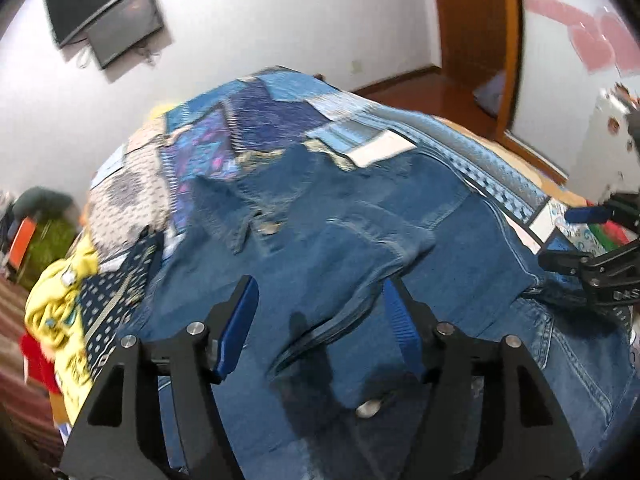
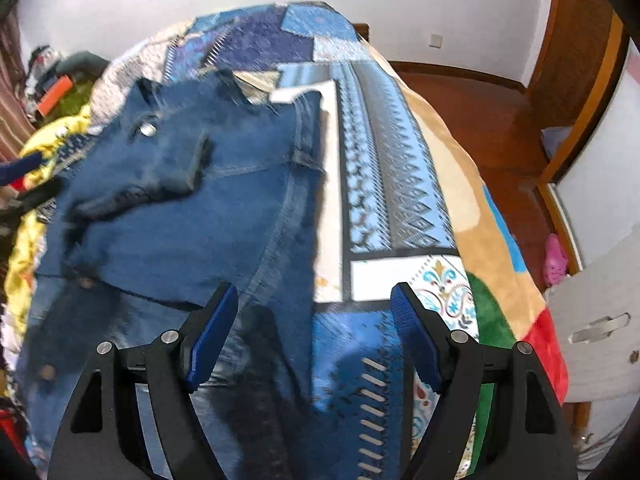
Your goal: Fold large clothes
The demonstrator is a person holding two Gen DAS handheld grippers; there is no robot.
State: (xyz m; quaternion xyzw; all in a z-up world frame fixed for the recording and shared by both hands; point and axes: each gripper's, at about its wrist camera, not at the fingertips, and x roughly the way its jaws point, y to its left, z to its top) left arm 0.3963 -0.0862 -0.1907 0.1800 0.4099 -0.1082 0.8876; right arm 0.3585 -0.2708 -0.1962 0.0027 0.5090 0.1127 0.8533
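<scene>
Left tongs (image 1: 320, 320) and right tongs (image 2: 314, 332) both gape empty above the denim jacket (image 1: 340, 240) on the bed (image 2: 400, 180); next we judge each must grip an edge to fold.

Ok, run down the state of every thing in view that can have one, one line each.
left gripper: open, holding nothing, above the denim.
right gripper: open, holding nothing, over the jacket's right edge.
denim jacket: spread on the bed, partly folded, a flap lying across its front.
patchwork blanket: spread flat over the bed.
yellow garment: crumpled, unfolded, beside the jacket.
wall screen: off, dark.
</scene>
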